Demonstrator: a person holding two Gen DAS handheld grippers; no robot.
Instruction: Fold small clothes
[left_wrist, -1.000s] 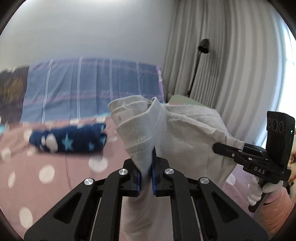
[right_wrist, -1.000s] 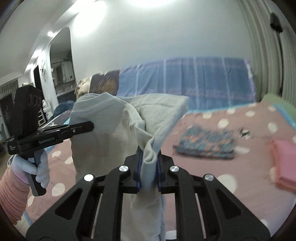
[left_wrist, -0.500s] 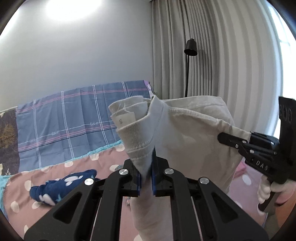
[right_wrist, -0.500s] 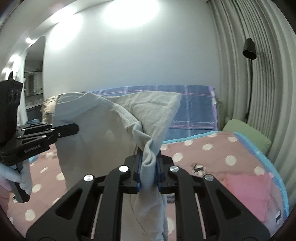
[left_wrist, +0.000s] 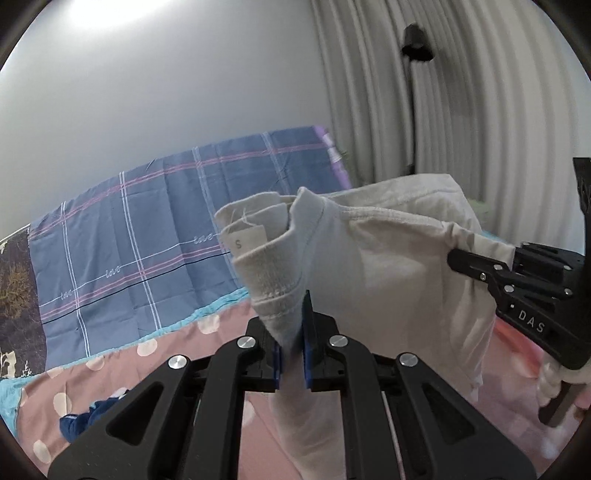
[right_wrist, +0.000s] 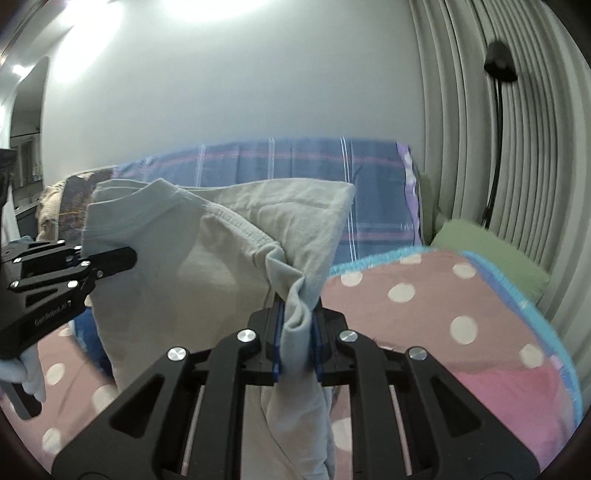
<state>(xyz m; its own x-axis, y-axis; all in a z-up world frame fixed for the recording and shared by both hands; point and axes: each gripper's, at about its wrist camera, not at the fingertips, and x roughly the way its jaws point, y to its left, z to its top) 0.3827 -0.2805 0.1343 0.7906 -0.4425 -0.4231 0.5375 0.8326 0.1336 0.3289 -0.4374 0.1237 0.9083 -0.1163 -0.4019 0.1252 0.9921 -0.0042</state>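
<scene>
Both grippers have the same cream shirt (left_wrist: 388, 280) up in the air above the bed (right_wrist: 443, 295), stretched between them. The left gripper (left_wrist: 291, 354) has the collar end bunched between its blue pads, with a little "S" tag (left_wrist: 245, 242) sticking up right above it. The right gripper (right_wrist: 297, 350) pinches a twisted wad of the shirt's other side. Both sets of jaws are easing open a bit right now, but the cloth is still squeezed between the pads on each side, so nothing has dropped. The rest of the shirt hangs down below the grippers.

The bed has a pink polka-dot cover, and a blue plaid sheet (left_wrist: 166, 236) lies along the wall behind it. A dark blue garment (left_wrist: 83, 417) lies on the cover low at the left, partly hidden by the left gripper. A green pillow (right_wrist: 487, 251) lies by the curtain (right_wrist: 517, 147), with a black floor lamp (right_wrist: 498, 66) in front of it.
</scene>
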